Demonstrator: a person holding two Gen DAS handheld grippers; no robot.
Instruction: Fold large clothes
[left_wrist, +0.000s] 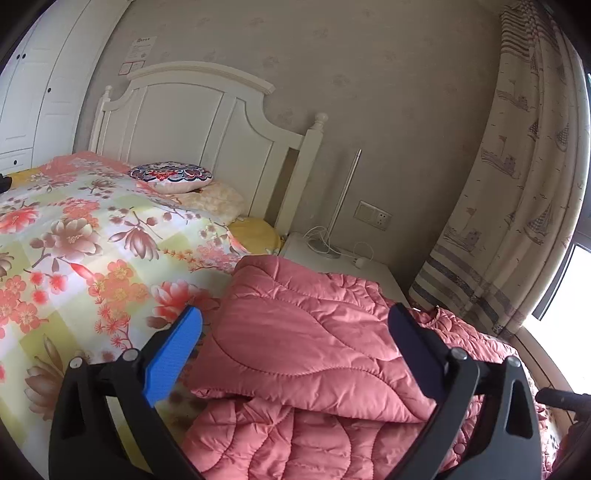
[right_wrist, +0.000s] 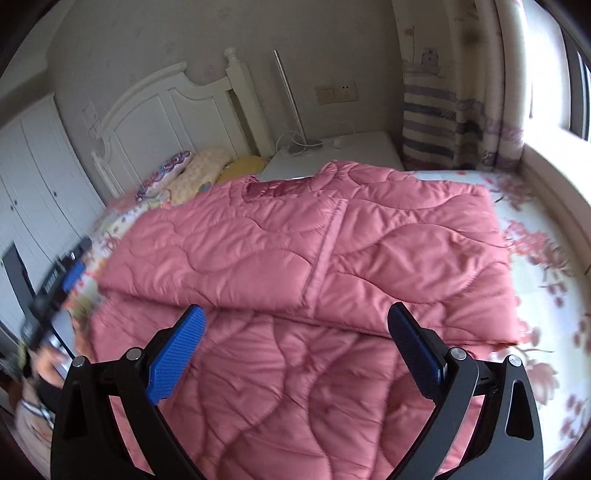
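A pink quilted jacket (left_wrist: 295, 354) lies on the flowered bedspread (left_wrist: 92, 240), its upper half folded over the lower half. My left gripper (left_wrist: 297, 314) hovers over the fold's left part, open, blue pads wide apart with nothing pressed between them. In the right wrist view the jacket (right_wrist: 295, 240) fills the middle, collar towards the nightstand. My right gripper (right_wrist: 297, 312) is open above the lower layer, empty. The left gripper (right_wrist: 70, 277) shows blurred at the left edge, with a hand (right_wrist: 48, 365) behind it.
A white headboard (left_wrist: 192, 110) and patterned cushions (left_wrist: 170, 175) stand at the head of the bed. A white nightstand (left_wrist: 369, 266) with a lamp and cables sits beside it. A striped curtain (left_wrist: 517, 221) and a window ledge (right_wrist: 546, 184) bound the right side; a wardrobe (left_wrist: 33, 92) stands at the left.
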